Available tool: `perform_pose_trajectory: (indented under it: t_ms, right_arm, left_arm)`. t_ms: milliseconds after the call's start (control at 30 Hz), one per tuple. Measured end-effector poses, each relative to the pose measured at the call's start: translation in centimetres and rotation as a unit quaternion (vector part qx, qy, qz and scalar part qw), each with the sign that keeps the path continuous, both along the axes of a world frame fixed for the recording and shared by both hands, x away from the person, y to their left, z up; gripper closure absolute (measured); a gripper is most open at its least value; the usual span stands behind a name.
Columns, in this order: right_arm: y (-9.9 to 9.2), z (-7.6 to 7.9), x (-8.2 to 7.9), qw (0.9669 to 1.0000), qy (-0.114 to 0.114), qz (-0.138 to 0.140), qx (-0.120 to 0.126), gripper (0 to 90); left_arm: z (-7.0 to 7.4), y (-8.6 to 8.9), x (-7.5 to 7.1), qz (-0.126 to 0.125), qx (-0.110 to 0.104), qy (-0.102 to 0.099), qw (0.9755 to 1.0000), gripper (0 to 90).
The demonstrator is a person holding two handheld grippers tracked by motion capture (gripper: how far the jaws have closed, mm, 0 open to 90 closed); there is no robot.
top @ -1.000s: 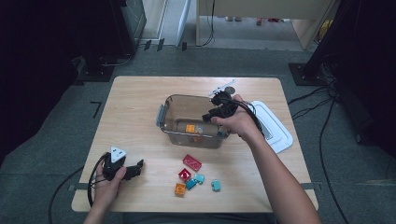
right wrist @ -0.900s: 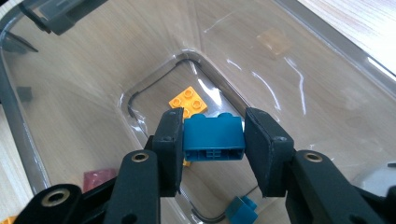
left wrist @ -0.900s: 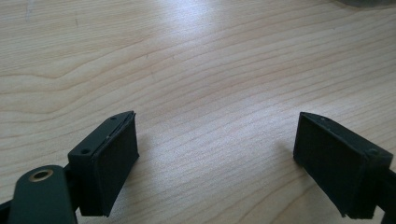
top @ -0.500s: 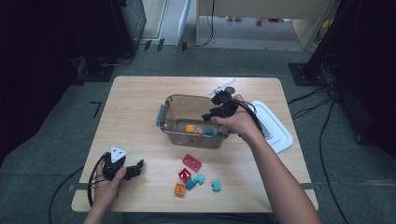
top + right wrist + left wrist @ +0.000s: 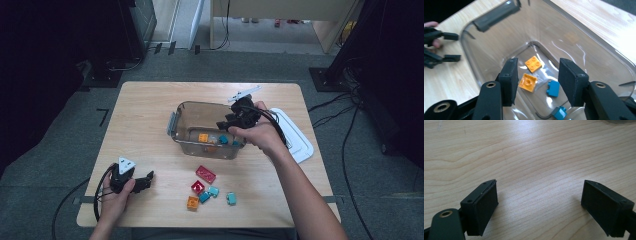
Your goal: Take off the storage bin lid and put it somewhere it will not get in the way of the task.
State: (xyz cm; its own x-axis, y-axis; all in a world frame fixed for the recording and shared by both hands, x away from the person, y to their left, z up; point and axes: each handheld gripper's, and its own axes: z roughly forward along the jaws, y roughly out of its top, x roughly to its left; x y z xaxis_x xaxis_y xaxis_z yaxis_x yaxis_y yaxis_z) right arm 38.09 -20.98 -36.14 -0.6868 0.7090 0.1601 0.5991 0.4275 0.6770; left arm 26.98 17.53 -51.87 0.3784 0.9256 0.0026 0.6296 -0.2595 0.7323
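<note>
My right gripper (image 5: 229,123) hangs over the right end of a clear plastic container (image 5: 176,125). Its jaws have just been opening and stand open with nothing between them (image 5: 537,75). On the container floor lie two orange bricks (image 5: 533,63) (image 5: 528,82) and two blue bricks (image 5: 553,88) (image 5: 559,113); from above the orange (image 5: 203,137) and blue (image 5: 223,139) show through the wall. My left gripper (image 5: 146,181) rests open on the bare wood at the front left, its jaws wide apart (image 5: 539,202).
Loose bricks lie in front of the container: a red one (image 5: 205,174), a smaller red one (image 5: 197,187), an orange one (image 5: 193,202) and teal ones (image 5: 231,198). A white lid (image 5: 297,137) lies right of the container. The table's front edge is close to the left hand.
The right gripper has lifted slightly over the container and its jaws have spread. A blue brick now lies inside beside the orange one. The left gripper has stayed still.
</note>
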Motion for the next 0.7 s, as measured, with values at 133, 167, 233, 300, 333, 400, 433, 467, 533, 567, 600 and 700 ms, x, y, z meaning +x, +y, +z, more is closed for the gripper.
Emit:
perform_pose_trajectory:
  t_ms: [133,167,233,300,333,400,433,467,533,567,600,700]
  right_arm:
    - [-0.1,0.7,-1.3,0.9998,-0.015,0.009,0.012,51.2]
    - [-0.2,0.8,-1.8,0.9997,-0.018,0.012,0.014,51.2]
    - [-0.2,1.0,-2.5,0.9994,-0.024,0.016,0.018,51.2]
    - [-0.2,1.0,-3.2,0.9992,-0.029,0.021,0.018,51.3]
    - [-0.2,1.0,-3.6,0.9991,-0.032,0.023,0.018,51.3]
    - [-0.2,1.1,-4.2,0.9987,-0.037,0.027,0.019,51.2]
    - [-0.2,1.1,-4.5,0.9986,-0.038,0.029,0.02,51.2]
    - [-0.2,1.1,-4.8,0.9986,-0.039,0.031,0.021,51.3]
    - [-0.2,1.1,-5.4,0.9981,-0.044,0.036,0.024,51.2]
    - [-0.2,1.1,-5.8,0.998,-0.046,0.037,0.024,51.2]
    - [-0.3,1.0,-6.0,0.9978,-0.047,0.038,0.024,51.3]
    - [-0.2,0.8,-6.9,0.9974,-0.051,0.043,0.029,51.3]
  left_arm:
    - [0.0,0.0,0.0,0.0,0.0,0.0,1.0,13.7]
    - [0.0,0.0,0.0,0.0,0.0,0.0,1.0,13.7]
    - [0.0,0.0,0.0,-0.001,0.001,0.001,1.0,13.7]
    - [0.0,0.0,0.0,-0.001,0.001,0.001,1.0,13.7]
    - [0.0,0.0,0.0,0.0,0.0,0.0,1.0,13.7]
    - [0.0,0.0,0.0,-0.001,0.001,0.001,1.0,13.7]
    - [0.0,0.0,0.0,-0.001,0.001,0.0,1.0,13.7]
    - [0.0,0.0,0.0,-0.001,0.001,0.0,1.0,13.7]
    - [0.0,0.0,0.0,-0.001,0.001,0.0,1.0,13.7]
    - [0.0,0.0,0.0,-0.001,0.001,0.001,1.0,13.7]
    - [0.0,0.0,0.0,0.0,0.0,0.0,1.0,13.7]
    - [0.0,0.0,0.0,-0.002,0.002,0.001,1.0,13.7]
